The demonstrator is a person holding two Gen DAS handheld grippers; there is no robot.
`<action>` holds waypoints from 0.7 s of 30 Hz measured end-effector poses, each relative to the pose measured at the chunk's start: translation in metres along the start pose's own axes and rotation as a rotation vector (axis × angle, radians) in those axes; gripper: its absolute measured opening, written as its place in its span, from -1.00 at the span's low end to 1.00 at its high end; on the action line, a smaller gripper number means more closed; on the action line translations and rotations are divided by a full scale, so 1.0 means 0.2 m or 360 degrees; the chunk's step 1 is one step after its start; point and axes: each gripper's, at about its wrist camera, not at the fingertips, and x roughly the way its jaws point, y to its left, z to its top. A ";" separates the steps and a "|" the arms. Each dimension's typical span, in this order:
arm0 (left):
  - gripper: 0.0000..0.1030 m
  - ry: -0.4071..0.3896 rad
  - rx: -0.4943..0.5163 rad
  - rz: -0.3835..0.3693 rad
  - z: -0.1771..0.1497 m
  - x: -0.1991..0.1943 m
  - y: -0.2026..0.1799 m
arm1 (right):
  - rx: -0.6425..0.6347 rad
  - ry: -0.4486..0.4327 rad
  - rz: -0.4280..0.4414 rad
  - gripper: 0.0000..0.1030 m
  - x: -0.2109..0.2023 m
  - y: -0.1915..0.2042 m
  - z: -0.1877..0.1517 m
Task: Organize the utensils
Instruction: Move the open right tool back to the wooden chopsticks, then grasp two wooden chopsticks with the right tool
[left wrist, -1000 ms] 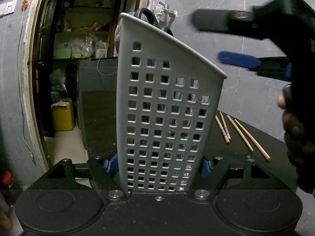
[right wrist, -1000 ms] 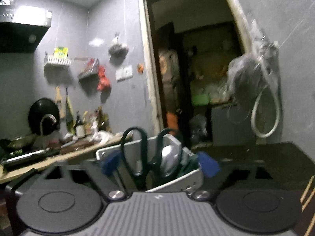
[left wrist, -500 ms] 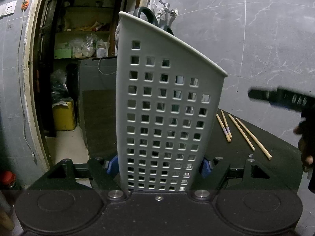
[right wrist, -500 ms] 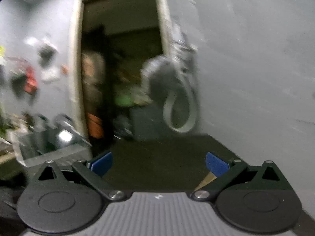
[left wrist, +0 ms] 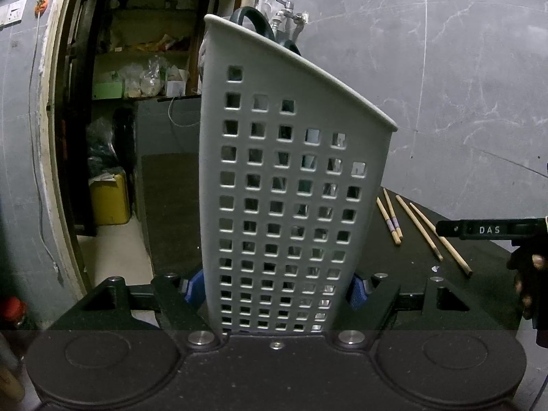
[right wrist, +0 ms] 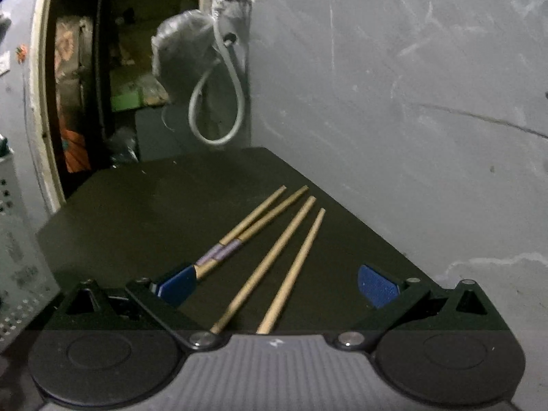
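- Blue pads line both tongs. The left gripper is pressed against the two sides of a grey perforated plastic utensil caddy, pinching it near its base and holding it upright.
- The right gripper is spread wide and holds nothing. It hovers low over four wooden chopsticks, its left pad just beside the butt ends of the banded pair.
- The chopsticks lie loose on a dark countertop, near a grey marbled wall. Two carry pale purple bands and touch each other; the two plain ones lie beside them, fanned slightly apart.
- The caddy already holds dark-handled scissors, their loops showing above its slanted rim.
- Judging by looks, the chopsticks are light, stiff and smooth, likely to roll or slip out of a pinch. A hold across the thicker butt ends, taking a pair together, seems safest.
- The caddy looks light and slightly flexible, so a gentle squeeze should be enough.
- The right gripper points forward along the chopsticks, tilted down toward the counter. In the left view, the person's right hand shows at the frame's edge.
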 end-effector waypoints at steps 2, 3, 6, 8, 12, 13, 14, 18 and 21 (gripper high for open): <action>0.50 0.0000 -0.0002 0.0000 0.00 0.00 0.00 | 0.0009 0.0023 0.0008 1.00 0.01 0.00 -0.01; 0.50 0.0000 -0.0004 -0.0001 0.00 0.00 0.00 | 0.0010 0.0039 0.0010 1.00 0.03 0.00 0.00; 0.50 -0.0001 -0.0007 -0.0002 0.01 0.00 0.01 | -0.0002 0.0086 0.0002 1.00 0.06 0.00 0.03; 0.50 -0.0004 -0.0013 -0.0006 0.01 0.00 0.01 | -0.0007 0.0144 -0.0015 0.99 0.08 0.00 0.03; 0.50 -0.0005 -0.0016 -0.0009 0.00 0.01 0.02 | -0.0007 0.0218 -0.0010 0.99 0.12 0.00 0.04; 0.50 -0.0006 -0.0020 -0.0011 0.00 0.01 0.02 | -0.0019 0.0221 -0.0008 0.99 0.12 0.01 0.05; 0.50 -0.0008 -0.0023 -0.0014 0.00 0.00 0.03 | -0.0038 0.0216 -0.0017 0.99 0.12 0.01 0.05; 0.50 -0.0010 -0.0027 -0.0017 -0.01 0.00 0.03 | -0.0099 0.0215 -0.0064 0.99 0.17 0.04 0.08; 0.50 -0.0011 -0.0027 -0.0020 -0.01 0.01 0.04 | -0.0134 0.0230 -0.0082 0.99 0.20 0.05 0.09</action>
